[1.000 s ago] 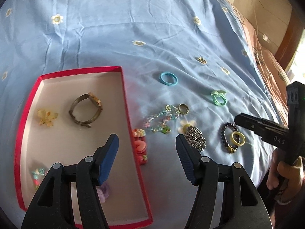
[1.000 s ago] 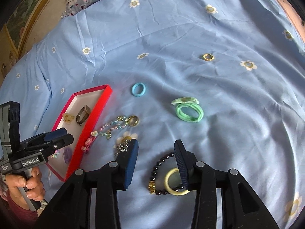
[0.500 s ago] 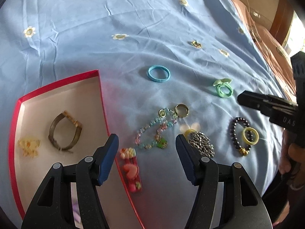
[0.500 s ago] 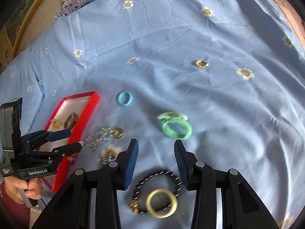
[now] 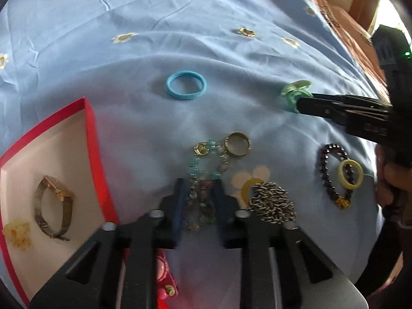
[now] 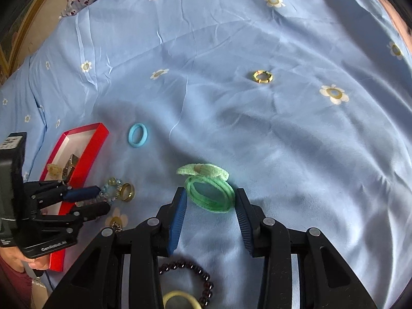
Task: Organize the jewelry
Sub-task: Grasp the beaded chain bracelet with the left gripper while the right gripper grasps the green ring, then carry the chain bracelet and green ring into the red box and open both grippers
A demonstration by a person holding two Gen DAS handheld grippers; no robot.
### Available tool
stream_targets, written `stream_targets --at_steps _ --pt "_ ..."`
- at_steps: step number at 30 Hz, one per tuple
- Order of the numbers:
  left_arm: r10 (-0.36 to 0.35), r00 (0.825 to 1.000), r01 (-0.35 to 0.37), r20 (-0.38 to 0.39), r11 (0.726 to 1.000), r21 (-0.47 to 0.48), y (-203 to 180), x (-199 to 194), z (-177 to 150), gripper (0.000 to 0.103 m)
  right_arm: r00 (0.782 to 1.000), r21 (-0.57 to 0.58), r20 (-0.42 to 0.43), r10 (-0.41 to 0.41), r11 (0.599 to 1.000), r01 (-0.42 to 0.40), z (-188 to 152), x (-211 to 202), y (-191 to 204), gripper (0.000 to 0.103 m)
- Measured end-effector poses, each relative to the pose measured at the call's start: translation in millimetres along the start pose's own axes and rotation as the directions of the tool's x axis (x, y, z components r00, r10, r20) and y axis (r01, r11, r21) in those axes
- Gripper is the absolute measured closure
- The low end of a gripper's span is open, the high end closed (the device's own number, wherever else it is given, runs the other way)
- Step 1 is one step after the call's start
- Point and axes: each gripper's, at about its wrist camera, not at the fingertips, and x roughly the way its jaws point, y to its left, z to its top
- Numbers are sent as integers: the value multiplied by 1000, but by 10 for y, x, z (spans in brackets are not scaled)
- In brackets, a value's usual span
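The near end of the beaded bracelet (image 5: 203, 193) blurs between the left gripper (image 5: 198, 203)'s fingers, so contact cannot be judged. The right gripper (image 5: 298, 101) hides part of the green hair tie (image 5: 291, 94). The pink clip (image 5: 164, 280) sits half hidden under the left gripper's frame.

Your left gripper (image 5: 197, 206) pinches the beaded bracelet (image 5: 203, 180) | just right of the red tray (image 5: 99, 159) | silver chain (image 5: 273, 203) right of bracelet | blue ring (image 5: 186, 85) beyond it
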Motion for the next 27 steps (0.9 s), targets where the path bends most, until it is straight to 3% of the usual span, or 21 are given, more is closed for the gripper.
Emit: stream_targets --at_steps 2,11,19,27 --pt "-7 1000 6 8 1000 5 -6 -15 -5 97 1000 1 4 -14 1000 14 -5 7 -1 96" --pt "-42 995 44 87 999 -19 -32 -293 -18 97 999 -14 40 20 1000 -19 -36 -188 113 97" --pt "-78 984 95 160 990 -102 103 -620 -84 97 994 -24 55 94 995 -93 -104 -401 338 97" --pt "-61 972 105 229 977 -184 289 -955 -286 97 987 -44 57 148 988 -146 -155 -493 586 97"
